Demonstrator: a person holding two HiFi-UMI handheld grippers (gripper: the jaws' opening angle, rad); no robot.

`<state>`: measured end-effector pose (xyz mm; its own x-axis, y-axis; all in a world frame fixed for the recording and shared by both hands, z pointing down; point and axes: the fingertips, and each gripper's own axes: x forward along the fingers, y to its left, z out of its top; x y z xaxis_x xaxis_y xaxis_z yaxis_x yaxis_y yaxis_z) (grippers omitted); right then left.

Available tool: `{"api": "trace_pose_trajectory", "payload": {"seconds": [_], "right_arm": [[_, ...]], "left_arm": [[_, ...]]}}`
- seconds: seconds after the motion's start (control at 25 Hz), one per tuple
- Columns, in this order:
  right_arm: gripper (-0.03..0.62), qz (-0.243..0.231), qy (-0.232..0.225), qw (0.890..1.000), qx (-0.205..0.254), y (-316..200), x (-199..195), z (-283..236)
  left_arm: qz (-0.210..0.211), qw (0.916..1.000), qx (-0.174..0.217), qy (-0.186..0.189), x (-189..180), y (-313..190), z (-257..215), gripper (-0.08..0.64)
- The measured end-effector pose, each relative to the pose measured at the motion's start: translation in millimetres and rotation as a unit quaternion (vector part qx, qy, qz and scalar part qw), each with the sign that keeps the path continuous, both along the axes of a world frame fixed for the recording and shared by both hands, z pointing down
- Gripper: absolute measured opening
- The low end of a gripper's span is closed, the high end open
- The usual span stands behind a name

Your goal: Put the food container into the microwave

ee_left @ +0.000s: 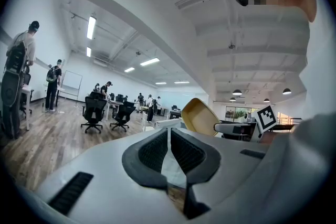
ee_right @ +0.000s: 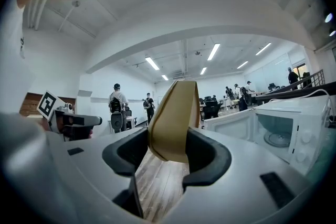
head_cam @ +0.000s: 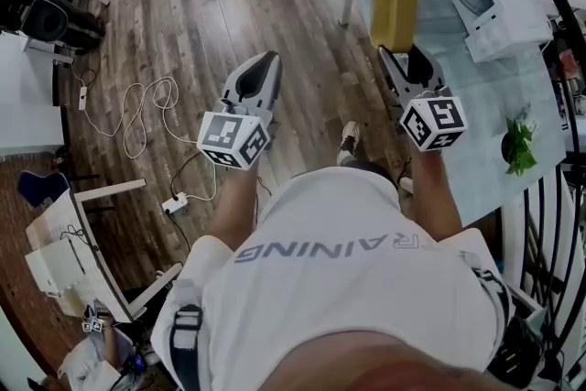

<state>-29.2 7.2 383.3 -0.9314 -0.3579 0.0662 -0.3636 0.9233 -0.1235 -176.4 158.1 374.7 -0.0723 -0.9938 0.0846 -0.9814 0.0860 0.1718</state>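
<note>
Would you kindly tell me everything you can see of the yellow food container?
The food container is a mustard-yellow, matte, plastic-looking tray with rounded corners and no lid. It stands on edge in the air, its lower wall clamped between the jaws of the right gripper, in front of the open microwave. Nothing else touches it; no contents show.

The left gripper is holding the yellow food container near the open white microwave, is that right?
No: the right gripper holds the yellow plastic food container, as the right gripper view shows; the left gripper is shut, empty. The white microwave is open.
</note>
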Motion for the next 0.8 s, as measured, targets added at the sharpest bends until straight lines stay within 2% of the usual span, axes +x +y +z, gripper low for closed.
{"api": "trace_pose_trajectory", "payload": {"seconds": [0.36,0.8], "right_arm": [[0.229,0.004,-0.001,1.000,-0.007,-82.9,-12.9,-1.4],[0.229,0.054,-0.002,0.998,-0.013,-197.8,23.2,8.9]], "left_arm": [[0.015,0.9999,-0.003,0.004,-12.1,-91.6,-3.8,0.045],[0.067,0.9977,-0.008,0.004,10.5,-219.5,4.7,0.045]]}}
